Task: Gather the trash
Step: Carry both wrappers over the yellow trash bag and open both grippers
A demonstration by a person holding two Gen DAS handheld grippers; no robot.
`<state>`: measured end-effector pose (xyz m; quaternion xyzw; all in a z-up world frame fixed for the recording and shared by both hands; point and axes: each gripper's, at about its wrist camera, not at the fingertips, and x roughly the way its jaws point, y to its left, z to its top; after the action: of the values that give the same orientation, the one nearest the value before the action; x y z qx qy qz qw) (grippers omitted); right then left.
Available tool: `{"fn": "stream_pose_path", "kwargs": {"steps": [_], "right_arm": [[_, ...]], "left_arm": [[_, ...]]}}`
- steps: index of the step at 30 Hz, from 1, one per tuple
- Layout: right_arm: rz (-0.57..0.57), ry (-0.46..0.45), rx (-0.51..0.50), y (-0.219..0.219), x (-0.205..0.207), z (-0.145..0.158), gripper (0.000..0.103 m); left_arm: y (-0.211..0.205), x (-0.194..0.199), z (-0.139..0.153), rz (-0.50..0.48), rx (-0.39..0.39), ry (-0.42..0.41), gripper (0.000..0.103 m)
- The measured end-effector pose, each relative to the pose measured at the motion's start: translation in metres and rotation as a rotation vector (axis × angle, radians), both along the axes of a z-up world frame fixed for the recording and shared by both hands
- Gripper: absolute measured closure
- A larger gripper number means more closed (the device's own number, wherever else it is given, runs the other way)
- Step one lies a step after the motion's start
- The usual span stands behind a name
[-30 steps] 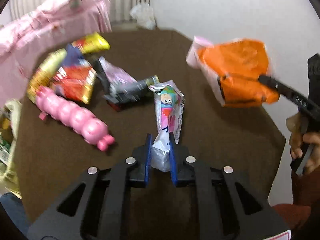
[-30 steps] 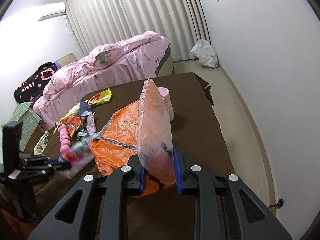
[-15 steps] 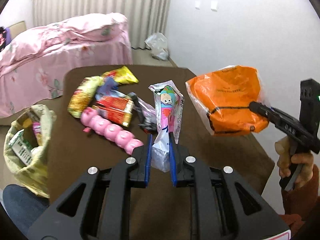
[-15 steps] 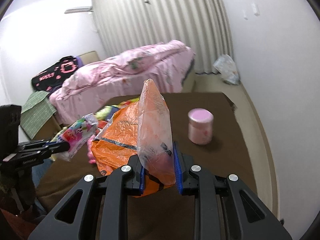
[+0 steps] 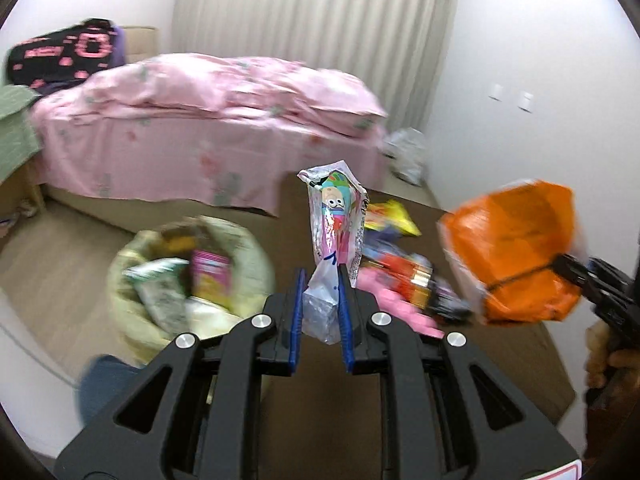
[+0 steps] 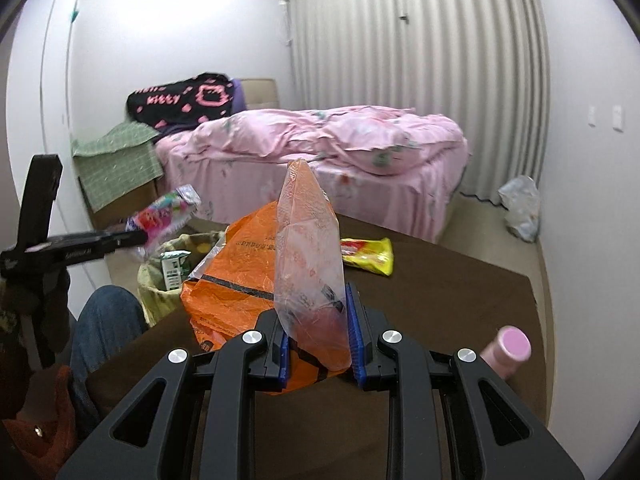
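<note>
My left gripper [image 5: 320,300] is shut on a colourful cartoon snack wrapper [image 5: 336,216] and holds it upright in the air. It also shows in the right wrist view [image 6: 164,216]. A yellowish trash bag [image 5: 132,292] full of packets stands on the floor to its left, beside the table. My right gripper [image 6: 318,320] is shut on an orange plastic bag [image 6: 236,276] with a clear part, lifted over the brown table [image 6: 460,300]. The orange bag shows at the right of the left wrist view [image 5: 516,256].
Several wrappers and a pink toy [image 5: 392,308] lie on the table, with a yellow packet [image 6: 370,256] further back. A pink-lidded jar [image 6: 508,350] stands at the right. A pink bed [image 6: 340,152] is behind. A person's knee [image 6: 104,320] is at the left.
Both grippers have swung left with their loads. The left gripper's wrapper now hangs close to the trash bag on the floor. The orange bag has followed it leftward.
</note>
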<state>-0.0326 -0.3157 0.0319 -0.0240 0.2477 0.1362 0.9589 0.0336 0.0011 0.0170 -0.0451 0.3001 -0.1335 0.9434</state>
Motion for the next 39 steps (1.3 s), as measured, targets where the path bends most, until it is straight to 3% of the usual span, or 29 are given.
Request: {"fn": "stream_pose_path", "kwargs": {"steps": [6,11,15,20,22,24,27,33,39], "right_arm": [[0.093,-0.002,-0.081,0.048,0.050,0.013,0.081],[0.201,0.080,-0.104,0.095,0.108,-0.002,0.081],[0.303,0.152,-0.182,0.152,0.160,-0.028,0.081],[0.412,0.276,-0.229,0.210,0.213,-0.062,0.081],[0.464,0.328,-0.257,0.234,0.233,-0.078,0.081],[0.513,0.382,-0.281,0.258,0.251,-0.095,0.081],[0.564,0.460,-0.323,0.285,0.271,-0.119,0.081],[0.608,0.543,-0.403,0.307,0.292,-0.152,0.081],[0.558,0.545,-0.328,0.290,0.299,-0.150,0.080]], "left_arm": [[0.077,0.029,-0.004,0.247,0.021,-0.018,0.088],[0.113,0.048,-0.029,0.333,-0.033,0.037,0.088],[0.126,0.060,-0.052,0.329,-0.108,0.074,0.088],[0.119,0.073,-0.060,0.206,-0.137,0.081,0.088],[0.109,0.088,-0.069,0.160,-0.103,0.139,0.088],[0.096,0.110,-0.089,0.172,-0.002,0.245,0.088],[0.089,0.130,-0.113,0.191,0.059,0.320,0.088],[0.097,0.146,-0.135,0.228,0.029,0.390,0.089],[0.103,0.149,-0.142,0.230,-0.002,0.408,0.089]]}}
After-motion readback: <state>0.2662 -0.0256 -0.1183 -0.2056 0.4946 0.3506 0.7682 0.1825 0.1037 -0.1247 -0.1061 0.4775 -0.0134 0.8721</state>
